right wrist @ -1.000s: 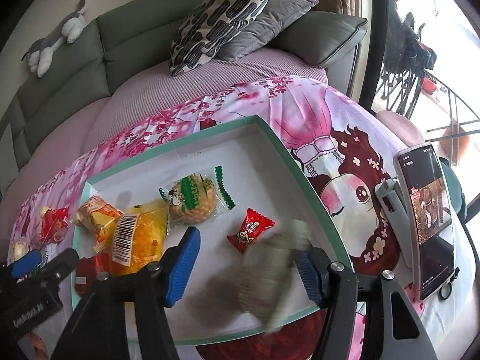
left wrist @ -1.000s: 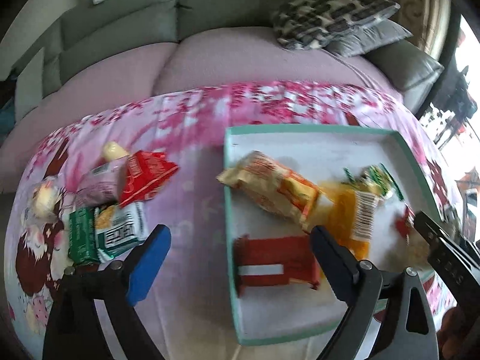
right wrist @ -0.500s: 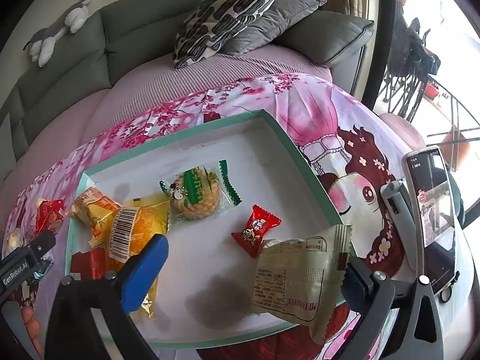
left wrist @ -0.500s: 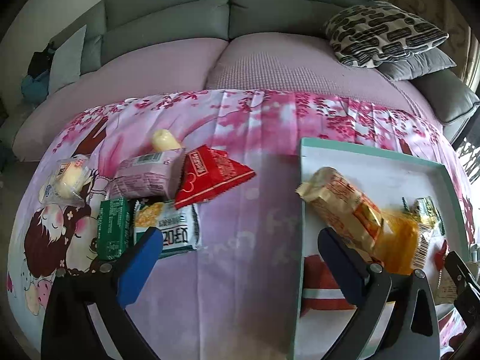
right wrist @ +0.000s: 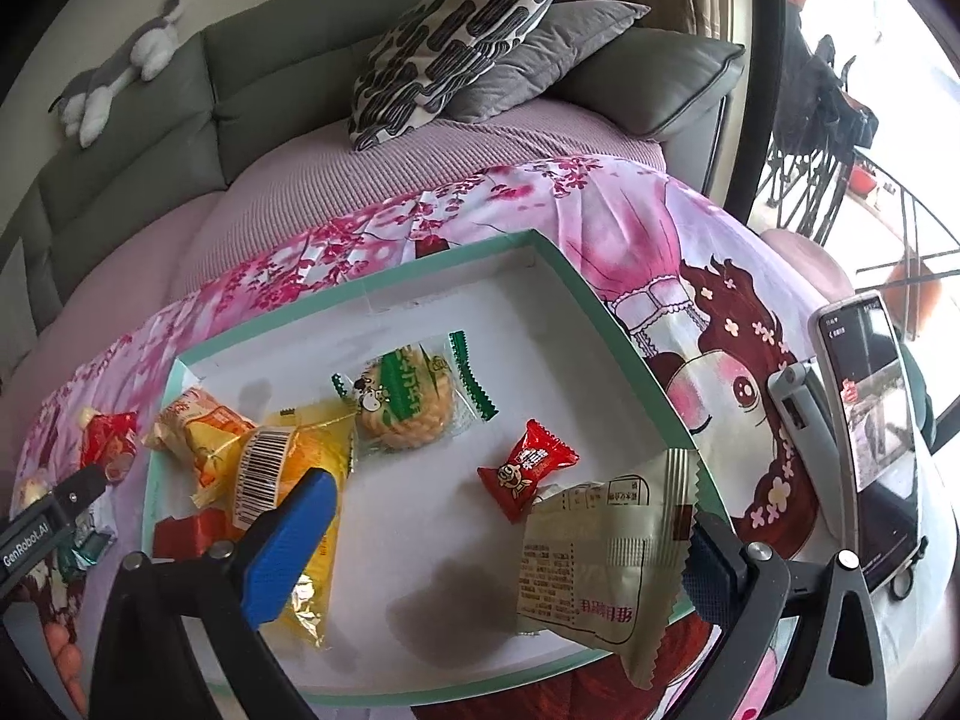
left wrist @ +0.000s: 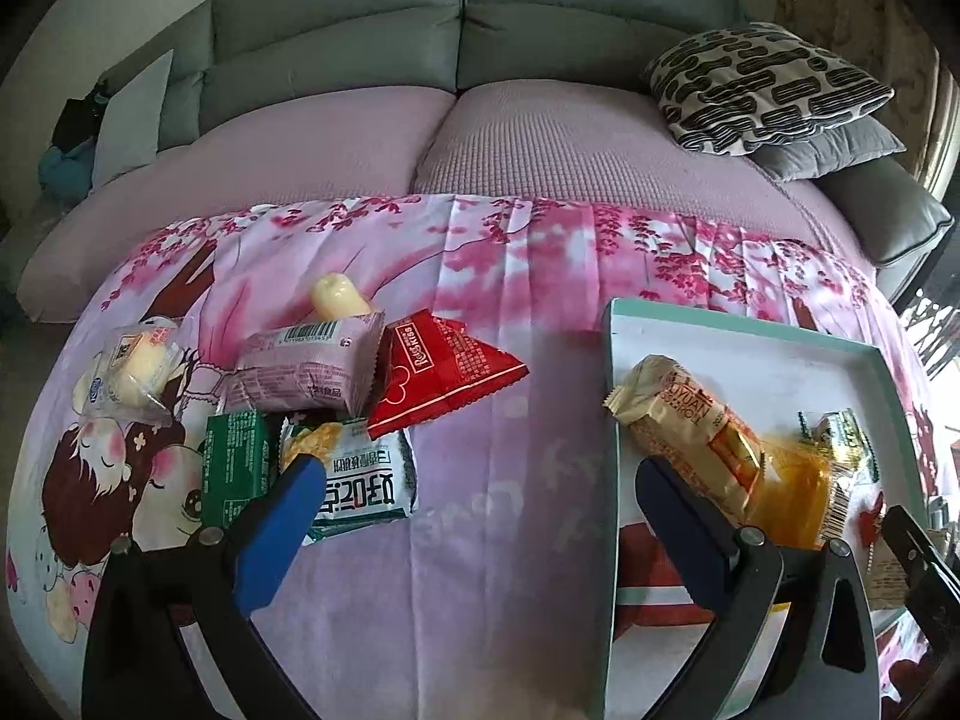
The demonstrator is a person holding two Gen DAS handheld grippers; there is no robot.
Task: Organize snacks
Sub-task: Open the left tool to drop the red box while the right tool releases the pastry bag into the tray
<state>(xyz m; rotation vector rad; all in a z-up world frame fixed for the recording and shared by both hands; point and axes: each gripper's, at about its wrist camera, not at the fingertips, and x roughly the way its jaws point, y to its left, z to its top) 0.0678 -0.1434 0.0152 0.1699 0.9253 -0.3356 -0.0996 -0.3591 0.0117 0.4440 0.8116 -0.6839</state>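
Observation:
My left gripper (left wrist: 477, 474) stands open over bare cloth, with nothing between its fingers. To its left lies a pile of loose snacks: a pink packet (left wrist: 306, 369), a red triangular packet (left wrist: 444, 375), a green packet (left wrist: 234, 468) and a white-green packet (left wrist: 360, 480). The teal-rimmed tray (left wrist: 750, 339) is to its right. My right gripper (right wrist: 510, 507) is open above the tray (right wrist: 456, 258). A beige packet (right wrist: 606, 558) lies loose on the tray's front right rim, beside the right finger. A red candy (right wrist: 528, 471), a cookie (right wrist: 408, 399) and a yellow packet (right wrist: 288, 468) lie in the tray.
A phone on a stand (right wrist: 870, 438) sits right of the tray. A clear-wrapped bun (left wrist: 129, 372) lies at the cloth's left end. Behind the table is a grey sofa with a patterned cushion (left wrist: 762, 90). A stretch of cloth separates the snack pile from the tray.
The right jaws opened wide and the beige packet dropped onto the tray's front right corner. The left gripper swung left, from over the tray to the cloth beside the loose snacks.

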